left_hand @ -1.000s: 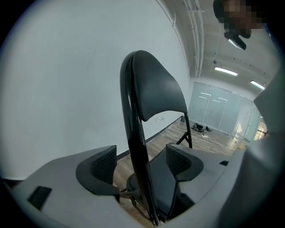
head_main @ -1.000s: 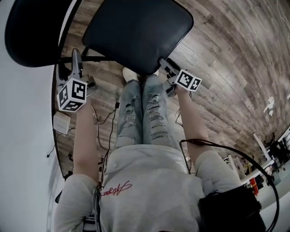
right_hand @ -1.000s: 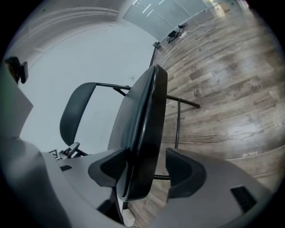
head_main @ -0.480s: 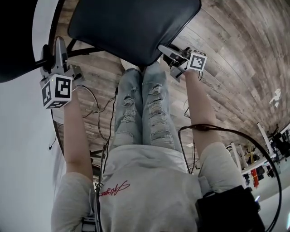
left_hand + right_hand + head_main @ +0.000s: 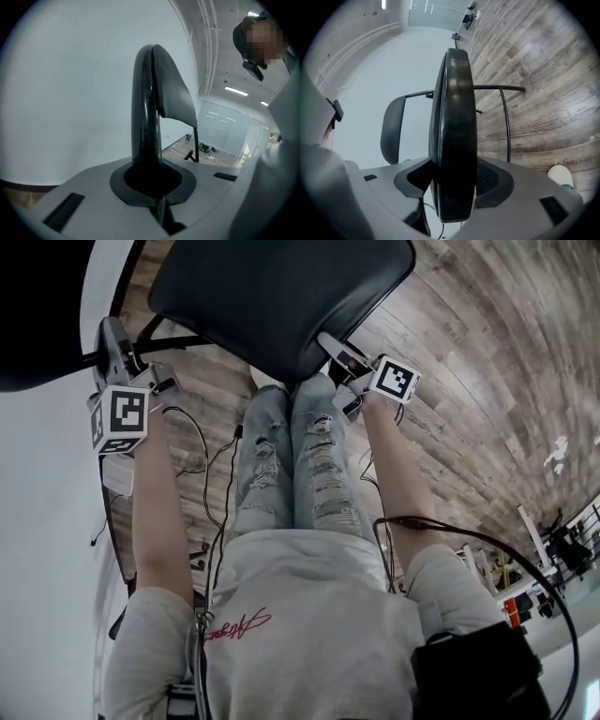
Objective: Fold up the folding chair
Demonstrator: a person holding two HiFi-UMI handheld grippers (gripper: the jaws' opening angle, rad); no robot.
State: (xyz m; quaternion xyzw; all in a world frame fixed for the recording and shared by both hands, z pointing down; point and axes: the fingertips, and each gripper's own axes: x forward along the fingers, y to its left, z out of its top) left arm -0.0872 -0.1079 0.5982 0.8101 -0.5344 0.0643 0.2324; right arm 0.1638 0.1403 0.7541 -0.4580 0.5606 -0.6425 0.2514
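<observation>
The folding chair's black seat (image 5: 281, 296) fills the top of the head view, and its black backrest (image 5: 42, 324) sits at the upper left. My left gripper (image 5: 111, 338) is at the dark frame tube (image 5: 173, 341) beside the backrest. In the left gripper view that tube (image 5: 143, 117) rises from between the jaws of my left gripper (image 5: 152, 176), which is shut on it, below the backrest pad (image 5: 177, 96). My right gripper (image 5: 336, 348) grips the seat's front corner. The seat edge (image 5: 454, 126) stands pressed between the jaws of my right gripper (image 5: 452, 185).
Wood-plank floor (image 5: 469, 352) lies below, with a white wall (image 5: 37, 549) on the left. Cables and a white box (image 5: 117, 476) lie on the floor by the left arm. The person's legs (image 5: 295, 465) stand just behind the seat, and a shoe (image 5: 560, 176) shows. A thin chair leg tube (image 5: 507, 122) runs under the seat.
My left gripper has moved left and up in the head view, onto the frame tube by the backrest. My right gripper and the seat corner have shifted slightly upward.
</observation>
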